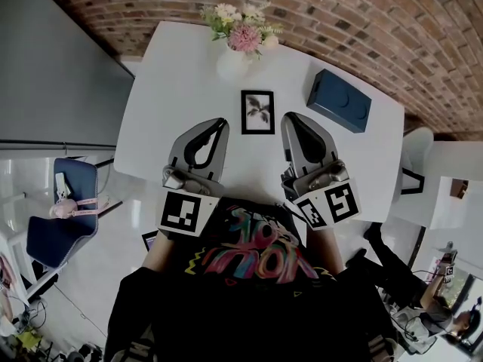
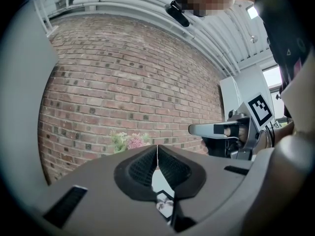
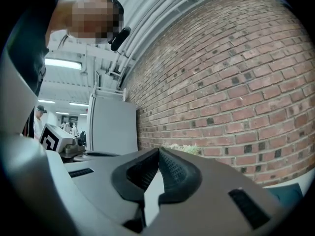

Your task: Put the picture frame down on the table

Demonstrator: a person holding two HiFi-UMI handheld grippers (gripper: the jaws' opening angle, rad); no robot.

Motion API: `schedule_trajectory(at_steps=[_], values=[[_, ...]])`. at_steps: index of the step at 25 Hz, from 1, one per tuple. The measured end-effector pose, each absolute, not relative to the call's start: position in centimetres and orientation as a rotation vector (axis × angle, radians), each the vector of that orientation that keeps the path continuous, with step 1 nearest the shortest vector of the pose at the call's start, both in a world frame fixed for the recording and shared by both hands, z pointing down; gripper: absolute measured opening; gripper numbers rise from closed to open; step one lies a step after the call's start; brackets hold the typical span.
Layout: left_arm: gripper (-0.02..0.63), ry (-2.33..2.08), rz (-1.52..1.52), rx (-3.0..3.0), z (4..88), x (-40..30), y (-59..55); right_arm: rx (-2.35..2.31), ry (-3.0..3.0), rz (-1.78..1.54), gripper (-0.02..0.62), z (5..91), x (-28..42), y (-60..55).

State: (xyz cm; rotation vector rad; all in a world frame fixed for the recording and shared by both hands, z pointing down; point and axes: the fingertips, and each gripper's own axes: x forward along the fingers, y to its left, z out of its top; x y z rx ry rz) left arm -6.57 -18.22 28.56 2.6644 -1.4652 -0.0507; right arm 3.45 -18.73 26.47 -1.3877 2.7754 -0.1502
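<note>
The black picture frame (image 1: 257,111), holding a black-and-white leaf print, lies flat in the middle of the white table (image 1: 181,81). My left gripper (image 1: 220,123) hovers just left of the frame's near corner, jaws shut with nothing between them. My right gripper (image 1: 289,118) hangs just right of the frame, also shut and empty. Neither touches the frame. In the left gripper view the closed left gripper (image 2: 157,149) points level at the brick wall, and a sliver of the frame (image 2: 165,200) shows below its pads. The right gripper view shows the right gripper (image 3: 159,151) shut, with only bare table under it.
A white vase of pink and white flowers (image 1: 243,32) stands at the table's far edge. A dark blue box (image 1: 339,100) lies at the right, beyond the right gripper. A blue chair (image 1: 64,210) stands off the table's left side. A brick wall backs the table.
</note>
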Motion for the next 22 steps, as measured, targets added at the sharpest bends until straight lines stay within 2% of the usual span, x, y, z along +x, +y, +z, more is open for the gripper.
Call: schedule_trajectory(at_steps=[22], values=[[0.028,-1.494,-0.032,2.651,28.6,-8.2,-19.3,-1.358,2.779,-0.302,0.020,28.7,3.4,-19.3]])
